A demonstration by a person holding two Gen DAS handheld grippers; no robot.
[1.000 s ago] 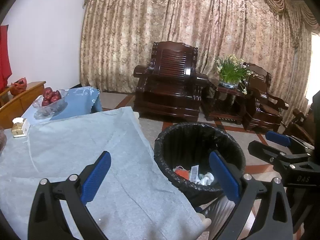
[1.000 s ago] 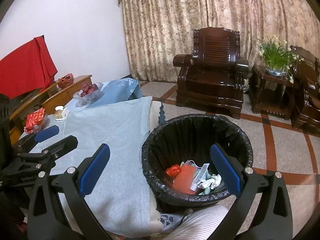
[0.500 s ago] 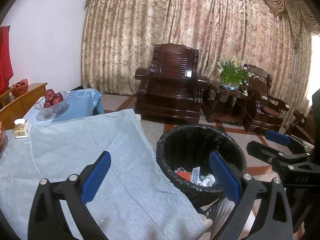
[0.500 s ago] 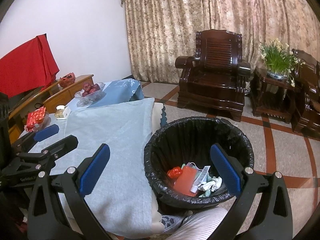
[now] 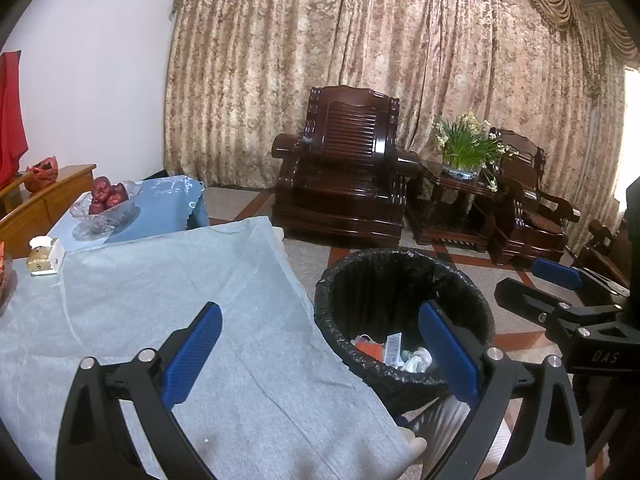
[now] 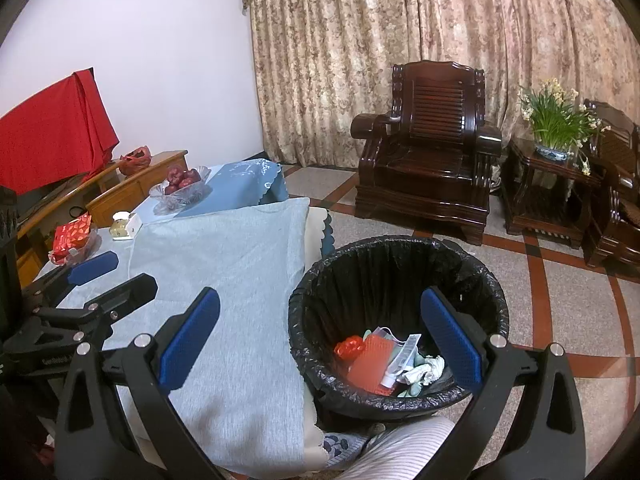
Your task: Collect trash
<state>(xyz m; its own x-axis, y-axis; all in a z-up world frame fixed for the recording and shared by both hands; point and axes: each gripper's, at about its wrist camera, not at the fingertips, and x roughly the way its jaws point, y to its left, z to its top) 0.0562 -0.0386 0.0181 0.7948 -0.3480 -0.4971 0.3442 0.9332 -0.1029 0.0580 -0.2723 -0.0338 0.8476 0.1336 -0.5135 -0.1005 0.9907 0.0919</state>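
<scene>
Trash [image 6: 394, 360] lies at the bottom of the black-lined bin [image 6: 400, 280], at 5 o'clock off the grey-clothed table [image 6: 224, 264]; both left gripper [image 5: 320, 352] and right gripper [image 6: 320, 344] hover spread, holding nothing, likely because collecting is done.

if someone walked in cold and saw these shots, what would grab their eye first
Probably the black-lined trash bin on the floor beside the table's right edge, with red and white scraps in its bottom. Next, the grey cloth spread over the table, with a glass bowl of red apples at its far end. Both grippers, left and right, hang open and empty.
</scene>
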